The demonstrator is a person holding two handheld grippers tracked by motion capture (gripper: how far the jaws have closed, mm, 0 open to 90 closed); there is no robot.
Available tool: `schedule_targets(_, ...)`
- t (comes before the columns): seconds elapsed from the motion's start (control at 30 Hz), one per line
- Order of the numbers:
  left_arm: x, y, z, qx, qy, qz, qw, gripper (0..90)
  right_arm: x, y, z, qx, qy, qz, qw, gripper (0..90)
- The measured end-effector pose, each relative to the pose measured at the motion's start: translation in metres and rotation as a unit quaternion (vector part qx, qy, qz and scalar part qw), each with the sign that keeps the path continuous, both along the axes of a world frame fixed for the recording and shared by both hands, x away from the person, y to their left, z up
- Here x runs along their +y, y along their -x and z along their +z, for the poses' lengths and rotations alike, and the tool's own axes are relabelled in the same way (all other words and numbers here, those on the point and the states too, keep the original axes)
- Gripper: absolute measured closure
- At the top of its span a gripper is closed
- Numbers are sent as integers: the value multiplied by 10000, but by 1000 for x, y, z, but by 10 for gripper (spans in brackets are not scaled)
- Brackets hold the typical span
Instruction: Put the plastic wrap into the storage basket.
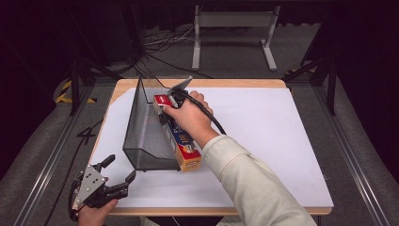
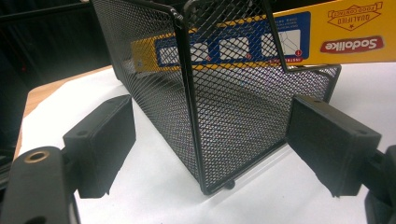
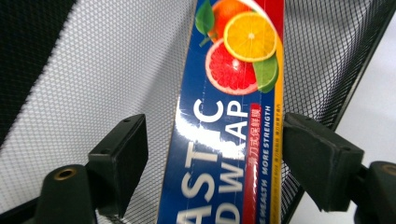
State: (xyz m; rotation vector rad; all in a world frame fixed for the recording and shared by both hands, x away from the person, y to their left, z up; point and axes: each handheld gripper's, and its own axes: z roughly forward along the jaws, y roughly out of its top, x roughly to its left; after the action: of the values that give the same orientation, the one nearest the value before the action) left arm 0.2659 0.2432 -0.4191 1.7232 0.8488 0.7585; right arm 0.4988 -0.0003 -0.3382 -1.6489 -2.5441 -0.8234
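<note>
table: wooden top [image 1: 123, 84] covered by a white sheet [image 1: 263, 136], grey floor around it.
mesh basket: black wire mesh basket [image 1: 146, 127] on the left half of the sheet, long and narrow, open top, running away from the person. In the left gripper view its near corner [image 2: 196, 116] sits between the jaws but apart from both.
plastic wrap box: long plastic wrap box [image 1: 178, 135], blue and yellow with citrus fruit picture, lying along the basket's right rim, tilted; the near end sticks out past the basket's near end, touching or just above the sheet, can't tell which. Yellow underside with "Sodolike" print seen through and above the mesh [image 2: 345, 32].
right gripper: right gripper [image 1: 175, 96] over the far part of the box, held by the right hand [image 1: 188, 117], cable trailing off it to the right. In the right gripper view [image 3: 212, 154] the jaws stand spread either side of the box [image 3: 229, 126]; right jaw pad at the box's edge, left pad well clear with a gap. Released, not clamping.
left gripper: left gripper [image 1: 120, 170] at the near left corner of the table, off the sheet edge, held by the left hand [image 1: 94, 214]. Jaws wide apart [image 2: 210, 144], nothing between the pads but the basket corner farther off. Released.
background: white metal stand [image 1: 233, 28] and cables on the floor beyond the table.
</note>
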Motion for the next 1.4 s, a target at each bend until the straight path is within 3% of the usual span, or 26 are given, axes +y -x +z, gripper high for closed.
schedule_targets(0.07,0,0,0,0,-20,-8,10000,168,-2,1,3,-43,-82,8,10000,240)
schedule_targets(0.1,0,-1,0,-10,-51,-13,10000,168,-6,2,6,-105,-187,20,9998,240)
schedule_targets(0.13,0,-1,0,-28,-38,-16,10000,168,-13,5,13,-261,-444,146,9986,231)
schedule_targets(0.2,0,-2,0,-12,-23,-17,10000,168,-15,7,16,-310,-533,177,9979,230)
schedule_targets(0.27,-2,-5,0,-3,-13,-34,10000,168,-28,14,28,-694,-740,326,9943,230)
schedule_targets(0.4,-6,-8,-1,6,-51,-95,9999,169,-46,25,41,-1192,-696,488,9892,232)
schedule_targets(0.47,-8,-8,0,30,-83,-132,9999,168,-59,30,46,-1381,-802,513,9858,233)
schedule_targets(0.63,-10,-10,0,9,-68,-146,9999,168,-81,37,54,-1574,-979,517,9813,232)
schedule_targets(0.77,-13,-12,-1,29,-108,-165,9998,168,-100,48,59,-1924,-797,641,9760,230)
schedule_targets(0.97,-14,-13,-1,46,-130,-193,9997,168,-131,63,62,-2145,-803,664,9712,225)
schedule_targets(1.2,-12,-11,-1,54,-111,-154,9998,168,-160,77,64,-2218,-838,714,9689,218)
schedule_targets(1.3,-12,-11,-1,58,-122,-147,9998,168,-177,84,64,-2316,-889,690,9663,218)
schedule_targets(1.4,-12,-11,-1,66,-122,-129,9998,168,-194,92,65,-2438,-1028,762,9614,218)
